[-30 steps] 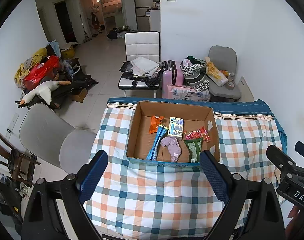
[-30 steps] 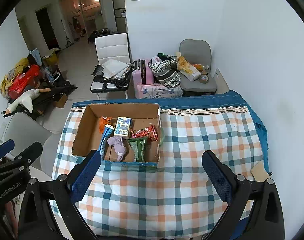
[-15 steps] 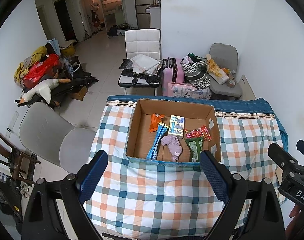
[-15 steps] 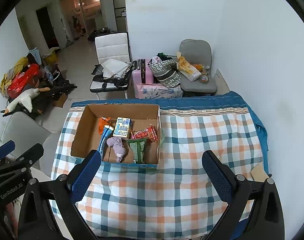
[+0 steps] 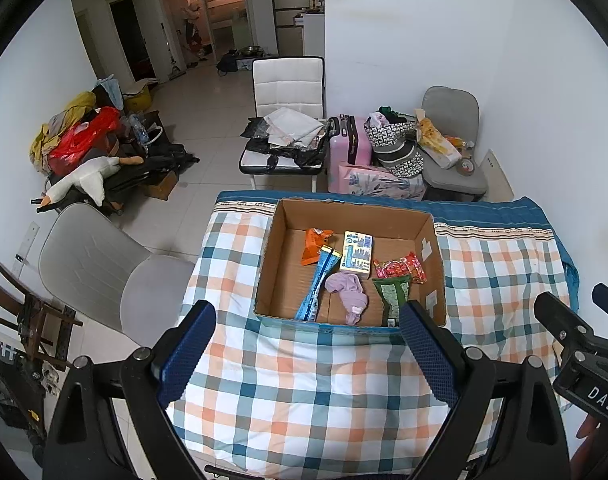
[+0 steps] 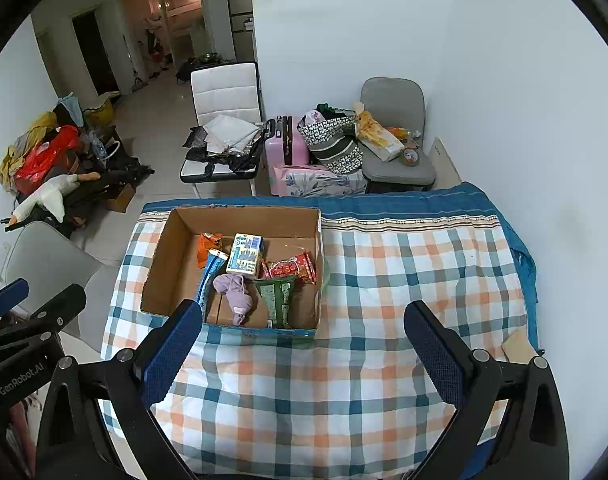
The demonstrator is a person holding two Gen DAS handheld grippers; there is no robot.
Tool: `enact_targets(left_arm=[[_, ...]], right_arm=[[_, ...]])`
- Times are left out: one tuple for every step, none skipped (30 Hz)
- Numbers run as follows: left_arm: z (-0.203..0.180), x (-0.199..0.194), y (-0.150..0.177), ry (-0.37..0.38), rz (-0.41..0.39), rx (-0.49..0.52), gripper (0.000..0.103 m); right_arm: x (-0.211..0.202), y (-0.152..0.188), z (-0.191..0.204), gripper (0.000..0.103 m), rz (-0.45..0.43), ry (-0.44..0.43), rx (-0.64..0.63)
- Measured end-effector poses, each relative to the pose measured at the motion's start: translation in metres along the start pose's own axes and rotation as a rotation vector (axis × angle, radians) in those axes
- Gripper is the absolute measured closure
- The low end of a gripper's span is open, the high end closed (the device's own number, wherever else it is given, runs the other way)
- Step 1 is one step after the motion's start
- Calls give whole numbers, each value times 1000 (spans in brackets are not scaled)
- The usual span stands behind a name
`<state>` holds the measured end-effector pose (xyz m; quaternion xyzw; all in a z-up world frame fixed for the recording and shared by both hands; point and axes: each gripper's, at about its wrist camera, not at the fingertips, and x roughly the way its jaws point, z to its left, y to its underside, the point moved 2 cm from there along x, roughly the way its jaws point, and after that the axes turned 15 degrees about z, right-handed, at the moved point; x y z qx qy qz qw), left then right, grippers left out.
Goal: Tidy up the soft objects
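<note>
Left wrist view: the crumpled lilac cloth (image 5: 350, 294) is seen ahead in the cardboard box (image 5: 432, 236), among glossy snack packets, its long axis running away from the spread, empty left gripper (image 5: 308, 354). The right gripper (image 6: 299, 354), equally spread and empty, is judged farther off.
</note>
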<state>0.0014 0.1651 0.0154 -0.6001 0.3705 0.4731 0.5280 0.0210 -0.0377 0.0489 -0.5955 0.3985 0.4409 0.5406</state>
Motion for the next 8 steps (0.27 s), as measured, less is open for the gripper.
enact_targets(left_arm=[[1, 1, 0, 1, 2, 0, 9], [1, 1, 0, 0, 1, 0, 9], [0, 1, -1, -1, 1, 0, 9], [1, 1, 0, -1, 0, 1, 9], [1, 1, -1, 0, -3, 1, 9], [1, 1, -2, -2, -5, -2, 9], [2, 1, -2, -2, -6, -2, 9], [2, 1, -1, 0, -8, -1, 9]], right_arm=[[0, 1, 2, 0, 1, 0, -1], [2, 1, 1, 0, 3, 0, -1], [4, 2, 3, 0, 3, 1, -5], [4, 2, 2, 0, 3, 0, -4], [4, 2, 3, 0, 3, 1, -4], [4, 1, 3, 0, 3, 1, -5], [4, 1, 3, 0, 2, 0, -6], [4, 1, 2, 0, 1, 0, -5]])
